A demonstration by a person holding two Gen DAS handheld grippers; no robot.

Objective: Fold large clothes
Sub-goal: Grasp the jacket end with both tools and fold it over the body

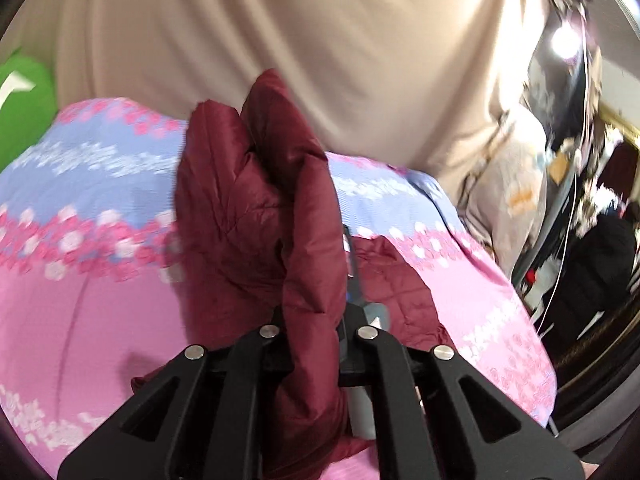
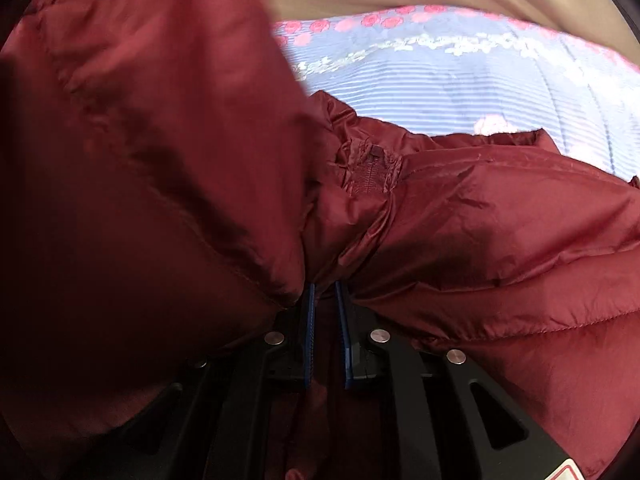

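Two hand-held grippers are both clamped on one maroon puffer jacket (image 1: 256,208). Left gripper (image 1: 320,312): jaws closed tight on a raised fold of the jacket, which stands up above the pink-and-blue floral bedspread (image 1: 80,288). Right gripper (image 2: 325,292): blue pads (image 2: 310,320) pinch bunched fabric beside the zipper end (image 2: 370,172), the jacket bulging on either side. Beige sheet (image 1: 320,40) hangs behind the bed. Green cloth (image 1: 24,120) lies at the far left edge.
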